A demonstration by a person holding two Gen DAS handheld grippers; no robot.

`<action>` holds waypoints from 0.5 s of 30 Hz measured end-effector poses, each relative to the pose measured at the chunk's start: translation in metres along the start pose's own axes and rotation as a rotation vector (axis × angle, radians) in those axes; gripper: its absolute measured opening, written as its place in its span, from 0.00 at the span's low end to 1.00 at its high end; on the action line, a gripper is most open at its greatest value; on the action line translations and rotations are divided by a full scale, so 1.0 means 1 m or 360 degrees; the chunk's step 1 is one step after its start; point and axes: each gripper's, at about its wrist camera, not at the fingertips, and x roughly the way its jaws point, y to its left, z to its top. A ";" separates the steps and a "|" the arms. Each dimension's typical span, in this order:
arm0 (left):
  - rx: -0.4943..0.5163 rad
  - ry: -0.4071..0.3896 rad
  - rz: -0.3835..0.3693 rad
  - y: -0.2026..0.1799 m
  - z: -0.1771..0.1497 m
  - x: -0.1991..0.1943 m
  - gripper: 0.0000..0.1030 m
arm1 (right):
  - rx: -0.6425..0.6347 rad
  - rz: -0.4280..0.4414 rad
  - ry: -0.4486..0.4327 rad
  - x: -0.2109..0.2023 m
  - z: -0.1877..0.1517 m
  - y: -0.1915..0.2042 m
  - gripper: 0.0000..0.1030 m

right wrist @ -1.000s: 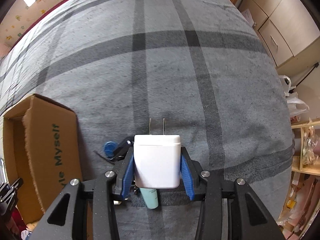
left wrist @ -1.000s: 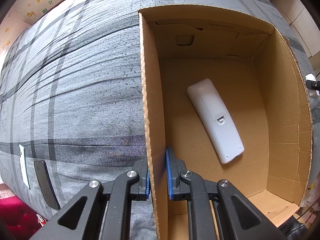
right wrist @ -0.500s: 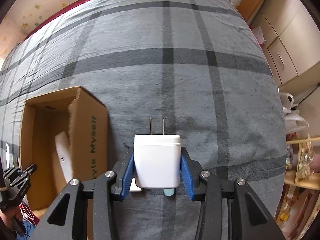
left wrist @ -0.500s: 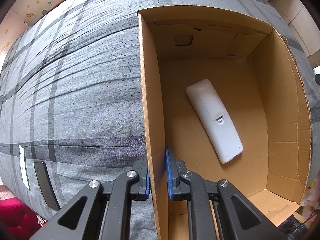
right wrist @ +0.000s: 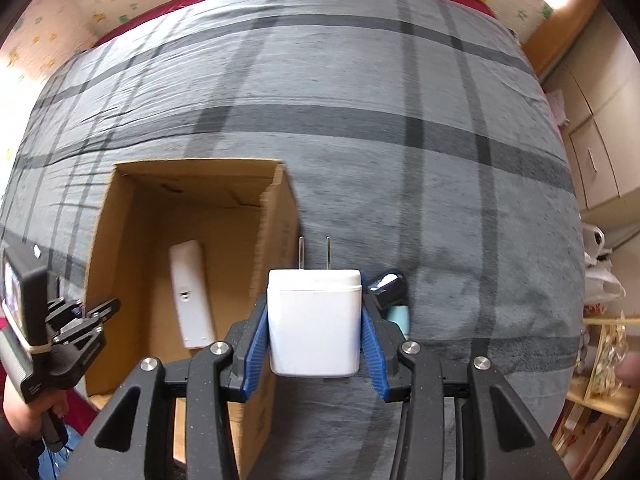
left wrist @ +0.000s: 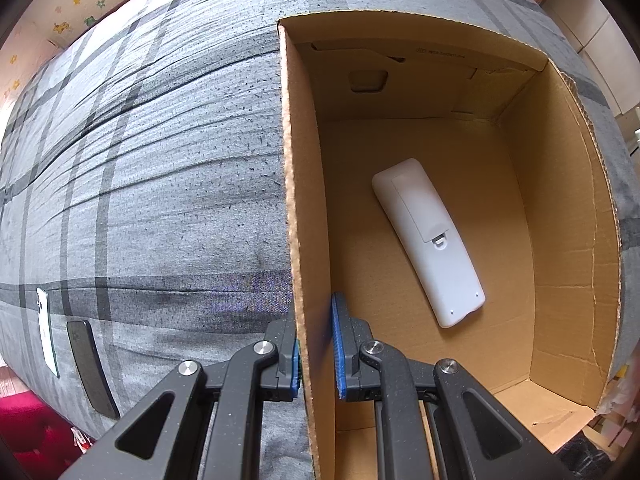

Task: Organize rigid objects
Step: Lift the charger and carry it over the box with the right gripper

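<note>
Right gripper clamped on white charger, left gripper pinching cardboard box wall at lower left: clear the rim, release beside remote.

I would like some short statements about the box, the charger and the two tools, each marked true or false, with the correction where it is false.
1. The right tool holds a white wall charger with its two prongs pointing away from the camera. True.
2. The cardboard box is empty. False: a white remote control lies on its floor, back side up.
3. The left tool is clamped on the box's side wall. True.
4. The charger is already lying inside the box. False: it is in the right tool's grip, above the grey plaid bedcover beside the box.
5. Two flat items, one white and one black, lie on the bedcover outside the box. True.
</note>
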 end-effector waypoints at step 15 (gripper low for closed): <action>-0.0016 0.0003 -0.0010 0.002 -0.001 0.001 0.13 | -0.0200 0.0087 0.0027 0.008 0.008 0.064 0.44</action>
